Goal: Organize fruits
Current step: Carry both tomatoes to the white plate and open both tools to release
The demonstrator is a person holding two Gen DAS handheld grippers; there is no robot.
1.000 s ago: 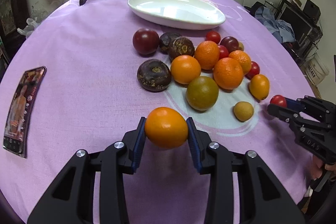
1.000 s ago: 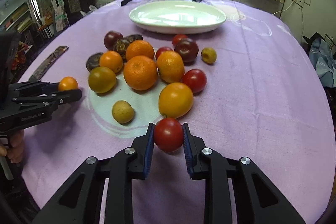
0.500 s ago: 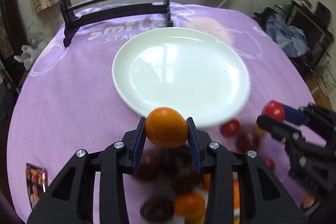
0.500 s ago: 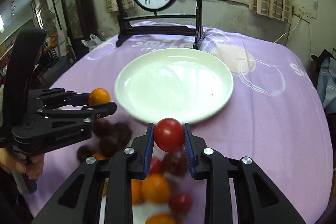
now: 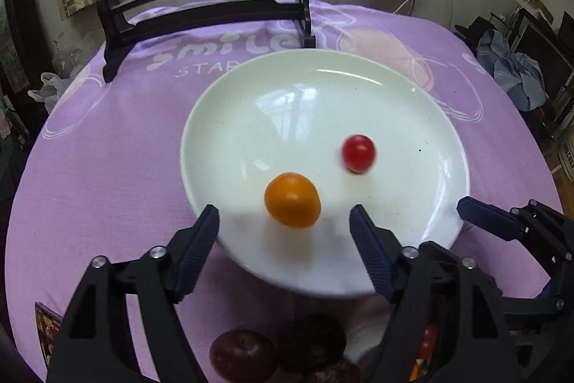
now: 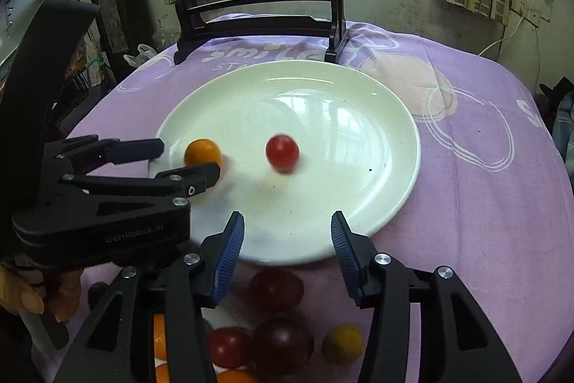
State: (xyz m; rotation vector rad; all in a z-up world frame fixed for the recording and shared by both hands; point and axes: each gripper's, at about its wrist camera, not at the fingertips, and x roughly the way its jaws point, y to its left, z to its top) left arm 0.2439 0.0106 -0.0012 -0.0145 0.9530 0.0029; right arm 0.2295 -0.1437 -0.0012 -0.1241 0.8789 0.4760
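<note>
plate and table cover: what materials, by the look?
Plate: likely glazed ceramic; glossy white, with sharp window reflections. Melamine can't be ruled out.
Table cover: woven fabric, matte purple; visible weave, soft wrinkles and printed lettering.

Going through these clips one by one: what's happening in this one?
A person with a gripper in each hand is moving fruit onto a white plate. The left gripper and right gripper have just been opening, with nothing between their fingers. An orange fruit and a small red tomato are now on the plate, the tomato blurred. More fruit waits on the purple cloth.
</note>
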